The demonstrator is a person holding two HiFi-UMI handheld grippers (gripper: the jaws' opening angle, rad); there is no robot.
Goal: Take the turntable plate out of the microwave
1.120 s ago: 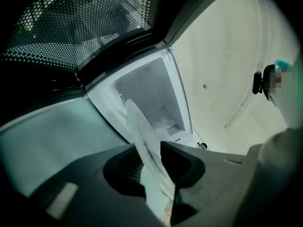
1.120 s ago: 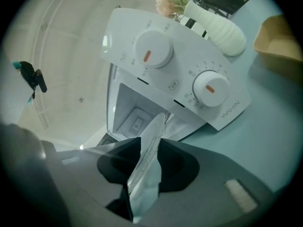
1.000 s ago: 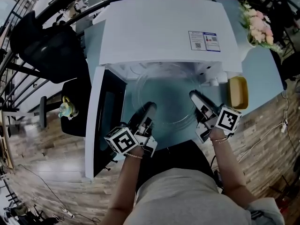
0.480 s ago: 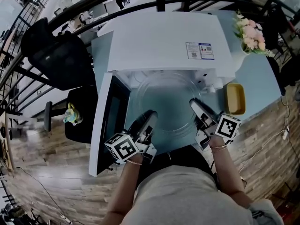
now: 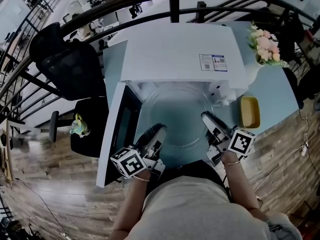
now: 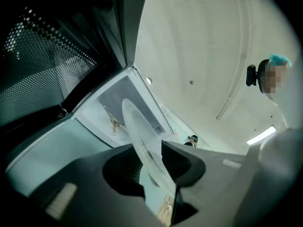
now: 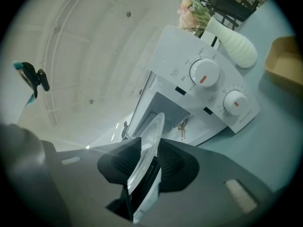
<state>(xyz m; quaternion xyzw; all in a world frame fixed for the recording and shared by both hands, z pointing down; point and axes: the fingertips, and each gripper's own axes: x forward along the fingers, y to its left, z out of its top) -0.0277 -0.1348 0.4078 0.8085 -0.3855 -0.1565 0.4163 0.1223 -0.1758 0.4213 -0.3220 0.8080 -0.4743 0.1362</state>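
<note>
Both grippers are clenched on the glass turntable plate, one on each side of it. The left gripper has the plate's rim squeezed between its two dark ribbed pads, and the right gripper bites the opposite rim in the same way. The plate hangs level between them in front of the white microwave. Its far edge is about at the microwave's open mouth and the rest of it is out over the pale blue table. The microwave's door stands swung wide open on the microwave's left side, just beside the left gripper. Two round knobs sit on the microwave's front panel, to the right of the opening. A yellow tray lies on the table just right of the microwave. A white vase with pink flowers stands beyond that tray, near the microwave's far right corner. A black chair stands well off to the microwave's left
</note>
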